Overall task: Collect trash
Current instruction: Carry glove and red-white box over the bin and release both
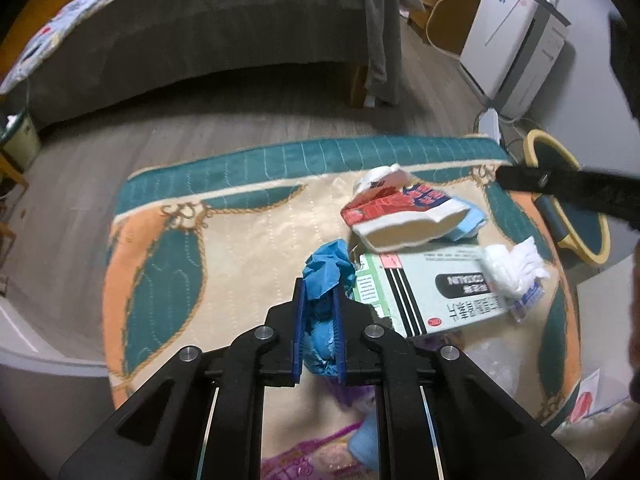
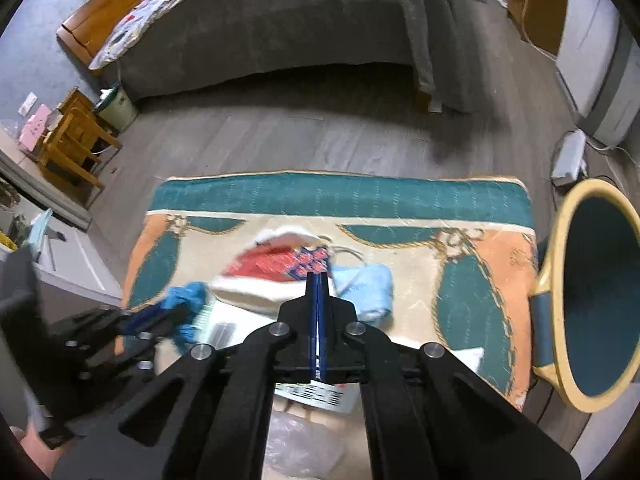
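My left gripper [image 1: 319, 286] is shut on a crumpled blue glove [image 1: 325, 270], held just above the patterned rug [image 1: 248, 236]. It also shows at the left of the right wrist view [image 2: 176, 304]. My right gripper [image 2: 318, 278] is shut on a red and white snack bag [image 2: 276, 270], lifted off the rug; the bag hangs in the left wrist view [image 1: 400, 216]. A green and white box [image 1: 432, 296], a white tissue wad [image 1: 514, 266] and a light blue mask [image 2: 368, 286] lie on the rug. A yellow-rimmed bin [image 2: 596, 292] stands right of the rug.
A grey bed [image 2: 280, 32] runs across the back, with wooden floor [image 2: 320, 136] between it and the rug. A white appliance [image 1: 516, 40] and power strip [image 2: 568, 156] stand at the right. A small wooden stool [image 2: 68, 148] is at the left. Clear plastic [image 2: 304, 440] lies near me.
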Demonstrator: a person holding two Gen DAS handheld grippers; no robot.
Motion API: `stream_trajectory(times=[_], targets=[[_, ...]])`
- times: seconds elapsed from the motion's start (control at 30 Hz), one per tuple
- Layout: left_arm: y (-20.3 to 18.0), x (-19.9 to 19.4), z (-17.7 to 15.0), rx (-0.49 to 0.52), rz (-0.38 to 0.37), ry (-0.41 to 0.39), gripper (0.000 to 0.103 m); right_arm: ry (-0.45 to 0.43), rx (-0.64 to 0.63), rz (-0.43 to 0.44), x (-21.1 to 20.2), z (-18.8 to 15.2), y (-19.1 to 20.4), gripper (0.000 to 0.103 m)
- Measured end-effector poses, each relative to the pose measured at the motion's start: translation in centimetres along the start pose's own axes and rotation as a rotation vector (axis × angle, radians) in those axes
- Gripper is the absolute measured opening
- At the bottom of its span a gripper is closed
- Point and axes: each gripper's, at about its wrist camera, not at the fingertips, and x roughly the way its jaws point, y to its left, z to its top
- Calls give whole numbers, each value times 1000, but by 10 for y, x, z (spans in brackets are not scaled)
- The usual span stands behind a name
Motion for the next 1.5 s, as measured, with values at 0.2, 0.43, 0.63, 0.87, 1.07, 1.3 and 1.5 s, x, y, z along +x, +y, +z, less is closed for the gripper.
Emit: stream_trajectory(times=[0.2, 0.43, 0.63, 0.87, 1.07, 1.3, 1.5], targets=[[10, -18, -9, 14, 25, -8, 13, -2, 91, -5, 17, 6, 1, 49], [55, -18, -4, -97, 5, -6, 13, 84, 75, -43, 57, 5, 20, 52], [54, -8, 6, -57, -8, 4, 13, 134, 3, -51, 80, 4, 36, 36], [51, -2, 14, -23, 2, 2, 13, 116, -20, 19, 66, 11, 43, 8], [49, -13, 21, -30, 16, -42, 13, 30, -32, 59, 31, 22, 43, 6], [24, -34, 38, -13, 13, -126, 13, -79, -32, 3, -19, 27, 15, 6], [-20, -47, 51, 46, -17, -185, 13, -142, 0, -95, -56, 23, -40, 6]])
